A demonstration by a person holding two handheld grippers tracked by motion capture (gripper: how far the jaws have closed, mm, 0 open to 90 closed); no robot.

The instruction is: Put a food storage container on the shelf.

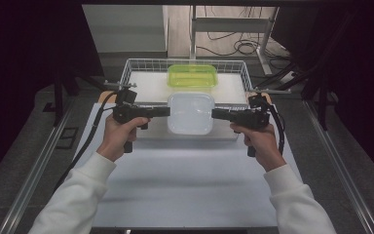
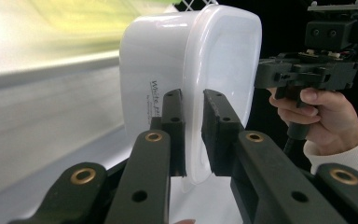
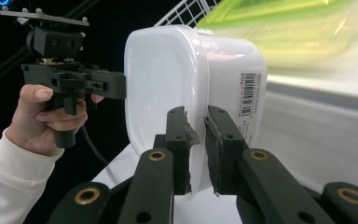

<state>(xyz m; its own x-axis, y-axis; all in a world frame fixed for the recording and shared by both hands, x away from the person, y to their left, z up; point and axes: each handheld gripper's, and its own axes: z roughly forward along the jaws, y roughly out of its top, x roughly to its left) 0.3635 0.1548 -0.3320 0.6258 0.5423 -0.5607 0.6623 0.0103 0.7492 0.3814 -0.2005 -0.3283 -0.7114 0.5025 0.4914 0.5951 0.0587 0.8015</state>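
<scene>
We have the white tub (image 1: 190,113) held off the table between both grippers, lid on, just in front of the wire basket (image 1: 135,67). The left gripper (image 2: 193,128) clamps the rim on one side; the right gripper (image 3: 196,140) clamps the opposite rim, jaws of each pinched tight on the lip. In the right gripper view we see a barcode label on the tub's side. Behind it a green tub (image 1: 192,75) sits in the basket on a white pad. Below us lies the pale table (image 1: 190,185), with grey floor and metal rails at either side. Beyond the basket we see desk legs and loose cables (image 1: 243,46) on a wood floor, the rest of the room dark.
</scene>
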